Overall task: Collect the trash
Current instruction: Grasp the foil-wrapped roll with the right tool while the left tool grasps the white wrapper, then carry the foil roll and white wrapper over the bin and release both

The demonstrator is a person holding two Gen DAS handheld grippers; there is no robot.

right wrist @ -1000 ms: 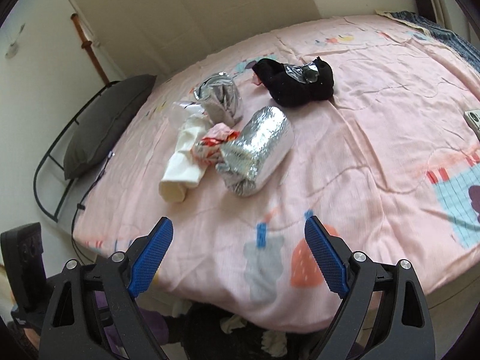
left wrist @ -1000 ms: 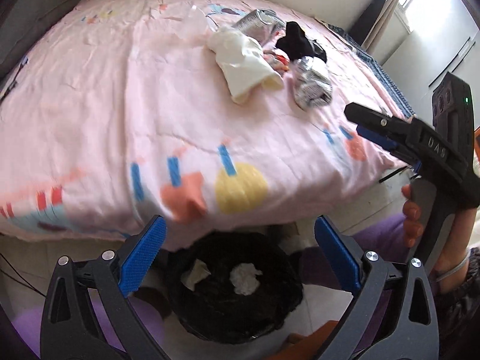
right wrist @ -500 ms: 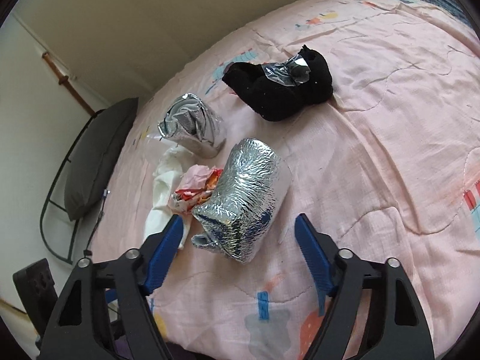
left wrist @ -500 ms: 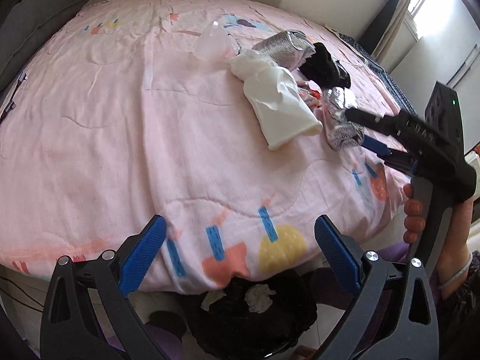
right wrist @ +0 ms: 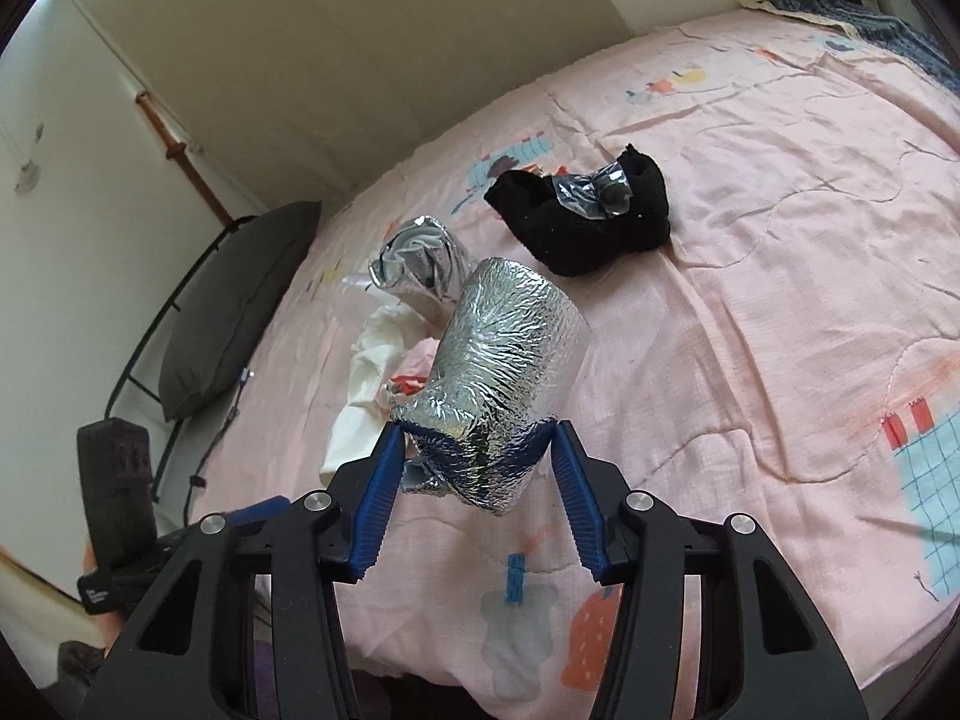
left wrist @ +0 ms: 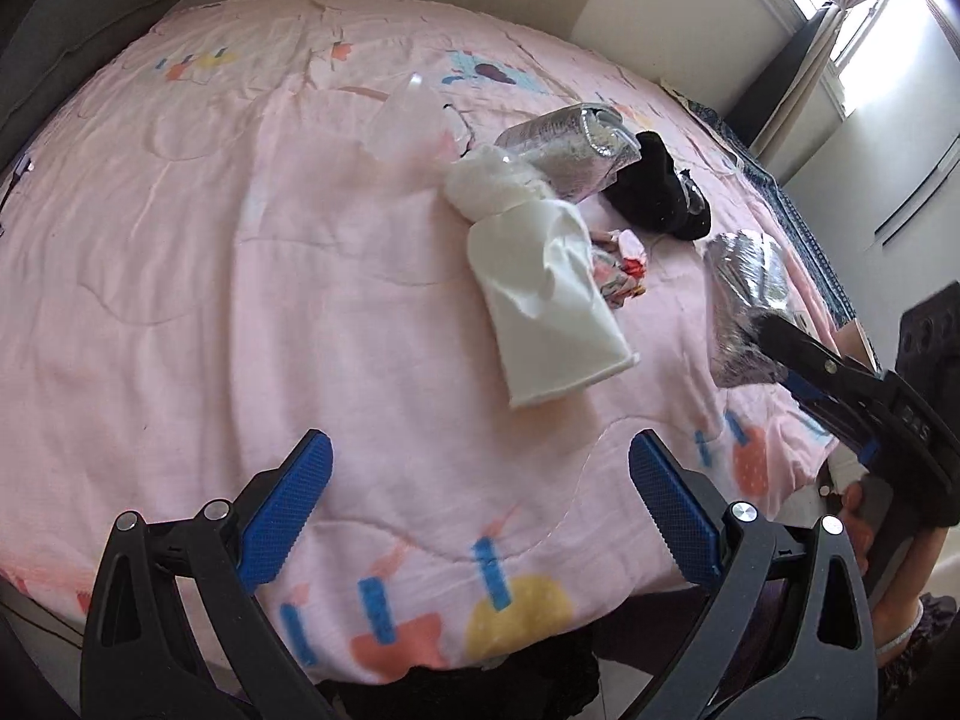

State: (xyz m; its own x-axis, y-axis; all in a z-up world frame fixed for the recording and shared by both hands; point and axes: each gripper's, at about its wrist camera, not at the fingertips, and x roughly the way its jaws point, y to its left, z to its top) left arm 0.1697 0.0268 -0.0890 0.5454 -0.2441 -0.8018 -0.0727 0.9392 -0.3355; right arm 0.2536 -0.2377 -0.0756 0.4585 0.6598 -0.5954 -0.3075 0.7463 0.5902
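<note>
My right gripper [right wrist: 474, 456] is shut on the near end of a crumpled silver foil bag [right wrist: 504, 360], which lies on the pink bed [right wrist: 780, 312]. The same bag shows in the left wrist view [left wrist: 747, 300] with the right gripper's fingers on it. My left gripper [left wrist: 480, 504] is open and empty, above the bed's near edge. In front of it lie a white paper bag [left wrist: 540, 294], a red and white wrapper [left wrist: 621, 267], a second foil bag [left wrist: 570, 144], a clear plastic piece [left wrist: 408, 114] and a black cloth [left wrist: 657, 195].
A dark pillow [right wrist: 234, 306] lies at the bed's head by a metal frame. A black bin [left wrist: 480, 690] peeks out under the bed's near edge. A window and curtain [left wrist: 828, 30] are at the far right.
Both grippers moved forward over the bed. My right gripper reached the silver foil bag and closed on its near end. The bin has almost slid out of the left view.
</note>
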